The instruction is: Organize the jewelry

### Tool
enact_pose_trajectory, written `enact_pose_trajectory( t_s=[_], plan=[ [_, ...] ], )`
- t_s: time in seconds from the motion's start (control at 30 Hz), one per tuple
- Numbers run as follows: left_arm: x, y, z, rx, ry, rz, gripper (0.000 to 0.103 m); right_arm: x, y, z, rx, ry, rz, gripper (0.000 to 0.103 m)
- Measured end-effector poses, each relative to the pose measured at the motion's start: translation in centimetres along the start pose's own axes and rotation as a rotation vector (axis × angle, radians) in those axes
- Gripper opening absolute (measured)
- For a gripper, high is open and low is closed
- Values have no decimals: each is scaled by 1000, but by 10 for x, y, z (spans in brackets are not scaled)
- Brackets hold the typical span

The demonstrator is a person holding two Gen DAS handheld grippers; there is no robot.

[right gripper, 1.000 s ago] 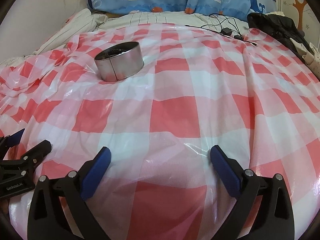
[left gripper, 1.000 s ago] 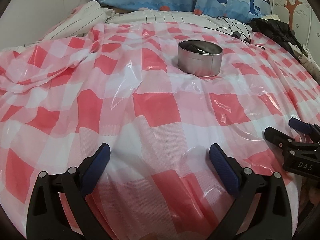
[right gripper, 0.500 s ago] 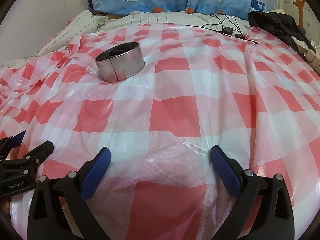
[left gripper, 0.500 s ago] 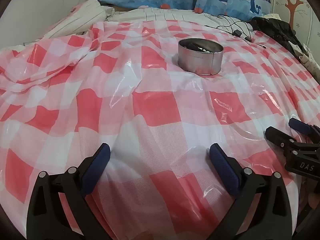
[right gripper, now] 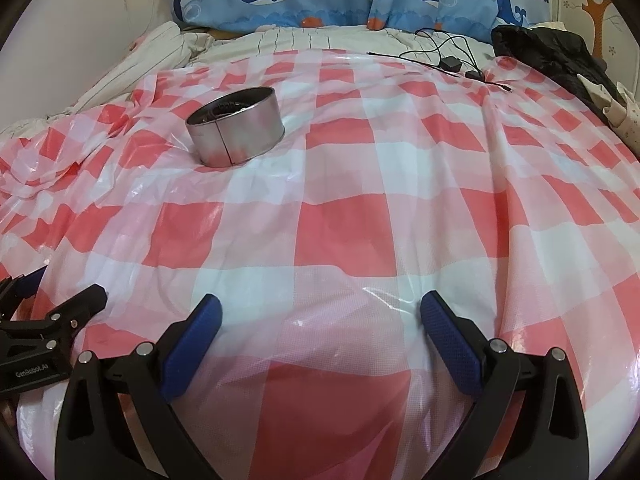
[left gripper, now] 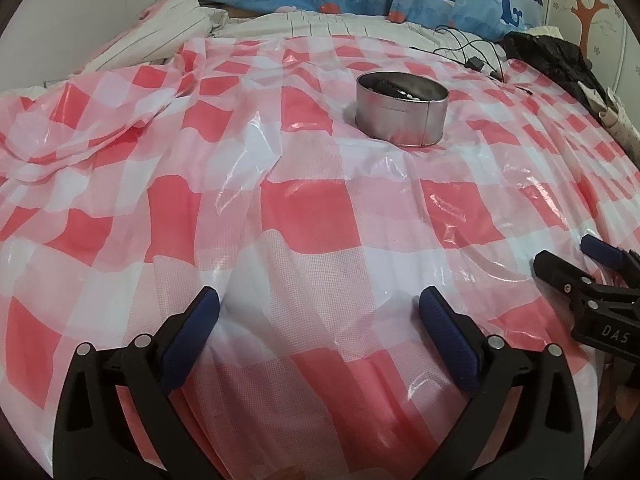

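Little differs from a second ago: both views have crept slightly nearer the tin, which sits a touch larger in frame, and each claw is as wide apart as it was, with nothing between its pads.

The tin (left gripper: pixel 401 114) is a round, shallow metal can with no lid, its brushed wall showing a vertical seam. Dark items and a few pale beads lie inside; what they are cannot be told. It stands upright on the red-and-white checked sheet (left gripper: pixel 304 216) spread over the bed, pressing a small dent into it.

The left claw (left gripper: pixel 319 308) is released and empty, low over the sheet, with the tin well ahead and a little to its right. The right claw (right gripper: pixel 321 314) is likewise released and empty, and the tin (right gripper: pixel 236 131) lies well ahead to its left. The claws sit side by side, each visible at the edge of the other's view.
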State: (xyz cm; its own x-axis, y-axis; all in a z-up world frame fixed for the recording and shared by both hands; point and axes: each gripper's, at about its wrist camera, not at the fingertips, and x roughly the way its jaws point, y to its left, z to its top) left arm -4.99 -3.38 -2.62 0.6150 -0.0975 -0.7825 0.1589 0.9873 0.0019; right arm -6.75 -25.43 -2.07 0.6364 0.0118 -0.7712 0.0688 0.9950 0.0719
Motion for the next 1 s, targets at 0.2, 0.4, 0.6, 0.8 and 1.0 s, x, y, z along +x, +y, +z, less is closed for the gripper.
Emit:
enact_pose_trajectory(
  t_s=[0.2, 0.4, 0.6, 0.8, 1.0],
  plan=[
    [2, -1, 1, 8, 4, 10, 96, 0, 0, 0, 0, 1, -2, 96],
    [1, -1, 1, 7, 4, 9, 96, 0, 0, 0, 0, 1, -2, 96],
    [2, -1, 1, 7, 4, 9, 96, 0, 0, 0, 0, 0, -1, 96],
    [2, -1, 1, 7, 5, 8, 96, 0, 1, 0, 0, 1, -2, 96],
    [2, 0, 1, 5, 6, 7, 96, 0, 0, -1, 0, 0, -2, 96]
  ],
)
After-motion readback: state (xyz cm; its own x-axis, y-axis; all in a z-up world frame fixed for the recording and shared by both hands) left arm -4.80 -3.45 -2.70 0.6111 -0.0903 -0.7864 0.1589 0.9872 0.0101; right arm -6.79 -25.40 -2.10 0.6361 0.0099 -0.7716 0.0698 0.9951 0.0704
